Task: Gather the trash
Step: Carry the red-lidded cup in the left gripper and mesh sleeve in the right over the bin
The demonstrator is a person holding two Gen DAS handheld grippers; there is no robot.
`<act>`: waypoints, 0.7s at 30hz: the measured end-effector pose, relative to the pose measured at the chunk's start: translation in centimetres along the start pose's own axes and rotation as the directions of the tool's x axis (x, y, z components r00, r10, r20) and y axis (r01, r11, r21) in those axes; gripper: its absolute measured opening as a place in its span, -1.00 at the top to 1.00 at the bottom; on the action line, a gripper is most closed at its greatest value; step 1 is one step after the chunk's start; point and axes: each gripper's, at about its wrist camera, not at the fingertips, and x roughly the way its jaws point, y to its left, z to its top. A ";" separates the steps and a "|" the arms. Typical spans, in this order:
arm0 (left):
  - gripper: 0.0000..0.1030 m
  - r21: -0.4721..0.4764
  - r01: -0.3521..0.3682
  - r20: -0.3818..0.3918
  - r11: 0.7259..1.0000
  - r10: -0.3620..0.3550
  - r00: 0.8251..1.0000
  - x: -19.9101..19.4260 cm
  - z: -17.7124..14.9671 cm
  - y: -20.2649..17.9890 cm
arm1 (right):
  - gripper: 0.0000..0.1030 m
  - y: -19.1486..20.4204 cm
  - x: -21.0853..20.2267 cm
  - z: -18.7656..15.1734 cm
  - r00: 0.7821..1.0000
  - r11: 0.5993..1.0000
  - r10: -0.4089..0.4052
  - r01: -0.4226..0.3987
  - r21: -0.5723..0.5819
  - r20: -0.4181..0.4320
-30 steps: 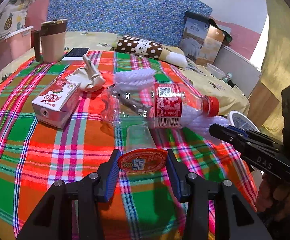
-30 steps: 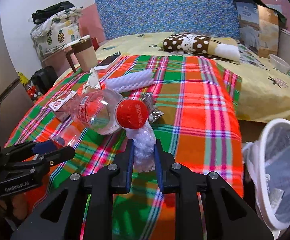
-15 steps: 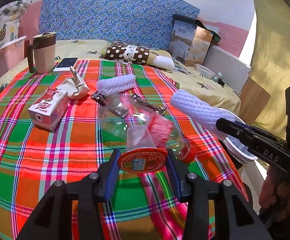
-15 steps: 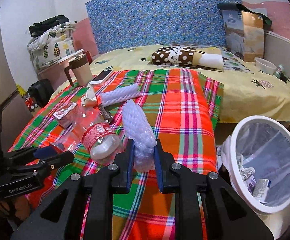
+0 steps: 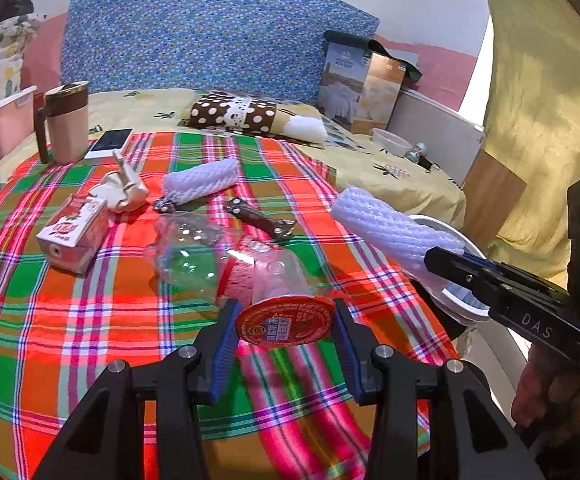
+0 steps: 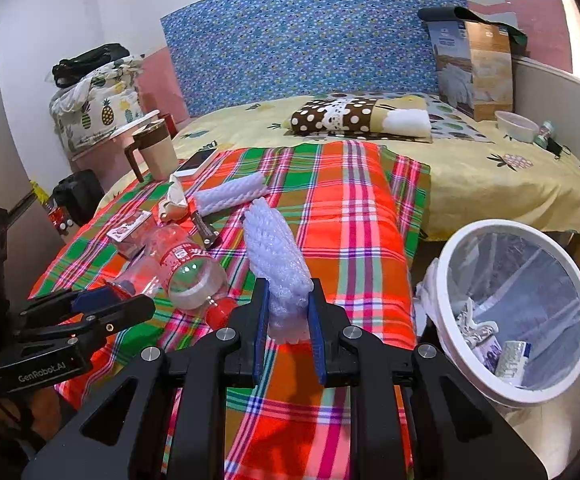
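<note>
My left gripper [image 5: 283,330] is shut on a clear plastic cup with a red foil lid [image 5: 283,320], held above the plaid cloth. My right gripper [image 6: 287,324] is shut on a white foam net sleeve [image 6: 275,256], which also shows in the left wrist view [image 5: 390,232], held up near the cloth's right edge. A white lined trash bin [image 6: 570,388] stands to the right, holding some trash. An empty bottle with a red label [image 5: 193,256] lies on the cloth, beside a red drink carton [image 5: 73,232], a second foam sleeve [image 5: 201,180] and crumpled white paper [image 5: 119,190].
A mug [image 5: 65,122] and a phone [image 5: 111,142] sit at the cloth's far left. A dark metal tool [image 5: 259,218] lies mid-cloth. A polka-dot pillow [image 5: 249,114] and a box [image 5: 362,88] lie on the bed behind.
My right gripper lifted the foam sleeve off the cloth and carried it right toward the bin. The bottle rolled and turned. My left gripper kept hold of the cup and drew back slightly.
</note>
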 end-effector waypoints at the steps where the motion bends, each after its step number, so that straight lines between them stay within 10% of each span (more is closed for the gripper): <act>1: 0.13 0.004 0.005 0.000 1.000 -0.005 1.000 0.0 0.1 -0.3 | 0.60 -0.1 -0.1 0.0 1.000 1.000 -0.003 0.003 0.004 0.001; 21: 0.13 0.127 0.137 -0.054 0.982 -0.131 0.990 4.0 1.8 -7.4 | 0.60 -6.8 -3.3 -1.9 0.988 0.977 -0.156 0.153 0.148 0.011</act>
